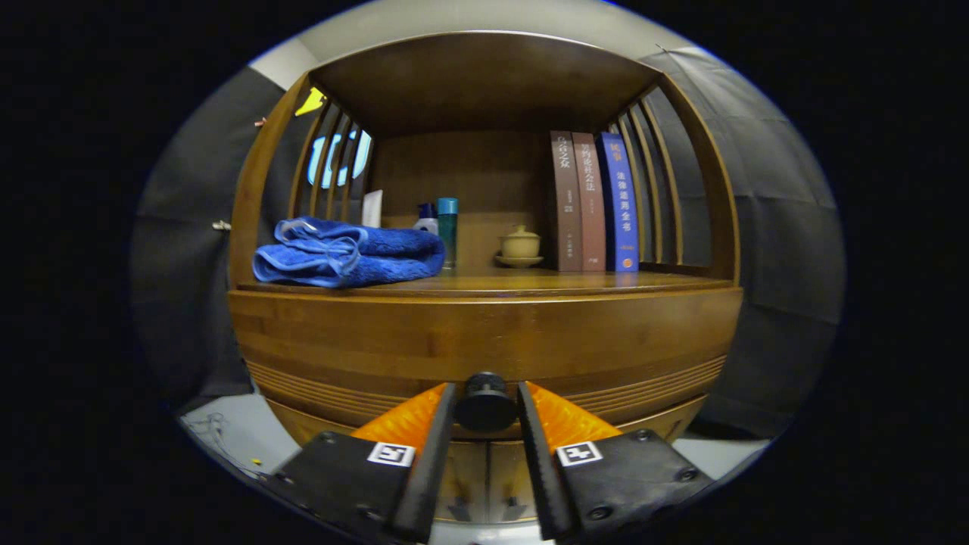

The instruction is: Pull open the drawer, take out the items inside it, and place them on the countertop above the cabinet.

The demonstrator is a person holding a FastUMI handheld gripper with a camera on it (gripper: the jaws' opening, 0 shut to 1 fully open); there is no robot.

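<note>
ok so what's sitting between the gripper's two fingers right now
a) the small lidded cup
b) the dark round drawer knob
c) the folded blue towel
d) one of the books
b: the dark round drawer knob sits between the two fingers of the gripper, which close in on either side of it, while the folded blue towel lies up on the countertop beyond.

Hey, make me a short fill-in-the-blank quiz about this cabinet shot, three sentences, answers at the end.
1. The gripper has its two fingers on either side of the drawer's dark round ____.
2. On the countertop, the folded towel is ____ in colour.
3. The number of books standing upright beside the small lidded cup is ____.

Missing words: knob; blue; three
</note>
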